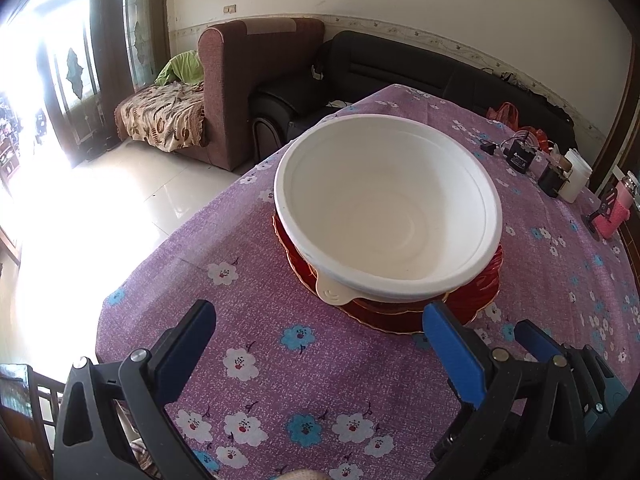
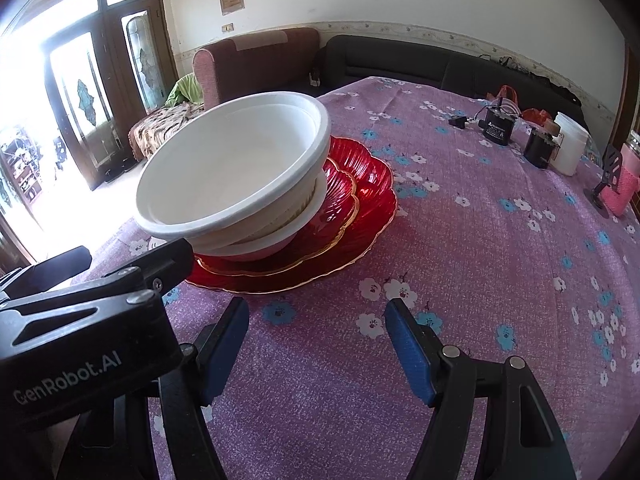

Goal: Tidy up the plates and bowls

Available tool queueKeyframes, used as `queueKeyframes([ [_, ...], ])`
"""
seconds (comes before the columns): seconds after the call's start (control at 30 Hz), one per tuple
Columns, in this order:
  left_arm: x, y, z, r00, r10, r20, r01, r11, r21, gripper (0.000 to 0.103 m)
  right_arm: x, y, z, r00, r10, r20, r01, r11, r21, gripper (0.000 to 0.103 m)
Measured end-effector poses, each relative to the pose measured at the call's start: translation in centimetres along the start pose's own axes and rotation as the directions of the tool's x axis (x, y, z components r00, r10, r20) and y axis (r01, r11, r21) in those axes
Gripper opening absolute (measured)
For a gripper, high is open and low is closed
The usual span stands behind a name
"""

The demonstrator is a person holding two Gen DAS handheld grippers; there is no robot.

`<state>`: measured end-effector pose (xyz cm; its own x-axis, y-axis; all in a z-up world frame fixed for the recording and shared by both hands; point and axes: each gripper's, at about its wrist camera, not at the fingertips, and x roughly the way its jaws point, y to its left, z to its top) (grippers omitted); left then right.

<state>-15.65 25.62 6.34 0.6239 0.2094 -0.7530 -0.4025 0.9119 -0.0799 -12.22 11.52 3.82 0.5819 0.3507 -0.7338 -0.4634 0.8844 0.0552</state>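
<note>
A white bowl (image 1: 388,200) sits tilted on a second white bowl (image 2: 276,236), nested on stacked red scalloped plates (image 1: 476,296) on the purple flowered tablecloth. In the right wrist view the top bowl (image 2: 236,168) leans left over the red plates (image 2: 360,196). My left gripper (image 1: 320,316) is open and empty, just in front of the stack. My right gripper (image 2: 316,312) is open and empty, a little in front and right of the plates. The left gripper's body (image 2: 92,312) shows at the left of the right wrist view, next to the bowls.
At the table's far right stand black adapters (image 2: 496,128), a white jar (image 2: 570,148) and a pink bottle (image 2: 624,188). Behind the table are a brown sofa (image 1: 248,80) and a black sofa (image 1: 400,68). The table edge (image 1: 180,240) drops off at left.
</note>
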Motion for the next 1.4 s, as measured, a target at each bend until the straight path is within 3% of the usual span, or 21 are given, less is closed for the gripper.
queueKeyframes([
  [1.4, 0.44, 0.04, -0.75, 1.000, -0.003, -0.015, 0.002, 1.000, -0.006, 0.103, 0.51, -0.10, -0.14, 1.000, 0.004, -0.008, -0.004, 1.000, 0.013, 0.078],
])
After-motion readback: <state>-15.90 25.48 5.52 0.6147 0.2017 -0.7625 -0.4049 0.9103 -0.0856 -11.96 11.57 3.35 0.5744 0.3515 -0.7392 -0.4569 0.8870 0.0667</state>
